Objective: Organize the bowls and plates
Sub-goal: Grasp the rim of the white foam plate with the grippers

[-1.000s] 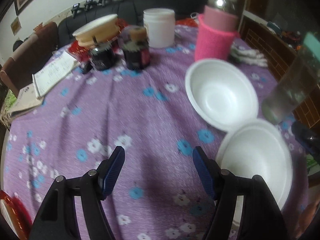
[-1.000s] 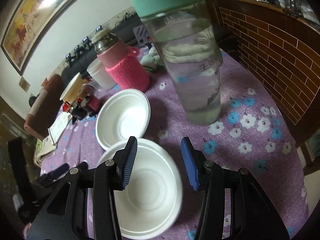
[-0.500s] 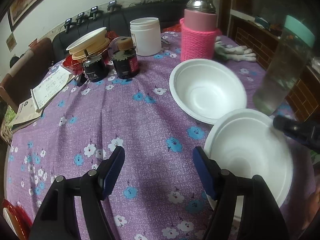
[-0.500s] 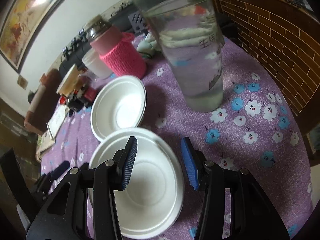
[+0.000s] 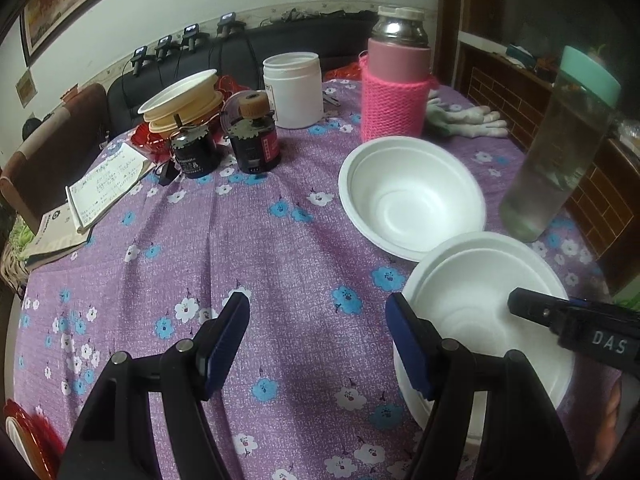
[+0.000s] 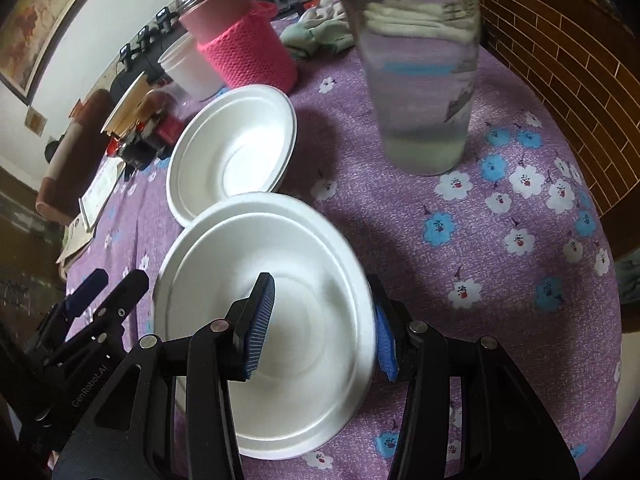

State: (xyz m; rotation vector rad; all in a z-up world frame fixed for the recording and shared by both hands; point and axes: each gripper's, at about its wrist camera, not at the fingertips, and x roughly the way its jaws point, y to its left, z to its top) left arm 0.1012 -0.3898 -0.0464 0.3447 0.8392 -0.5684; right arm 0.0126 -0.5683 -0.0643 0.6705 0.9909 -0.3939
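Observation:
Two white foam bowls stand on the purple flowered tablecloth. The near bowl [image 6: 280, 296] [image 5: 480, 304] has my right gripper [image 6: 322, 322] open astride its right rim, one finger inside and one outside. The far bowl [image 6: 236, 148] [image 5: 412, 196] overlaps its far edge. My left gripper [image 5: 318, 332] is open and empty, low over the cloth just left of the near bowl. One right finger [image 5: 560, 320] shows over the near bowl in the left wrist view.
A tall clear bottle with a green lid [image 5: 560, 160] [image 6: 420, 60] stands right of the bowls. A pink-sleeved flask [image 5: 396, 88], a white jar [image 5: 294, 92], two dark jars [image 5: 224, 144], stacked plates [image 5: 184, 100] and papers [image 5: 96, 188] stand farther back.
My right gripper has moved down and forward so its fingers now straddle the near bowl's rim. The left gripper has stayed in place and open.

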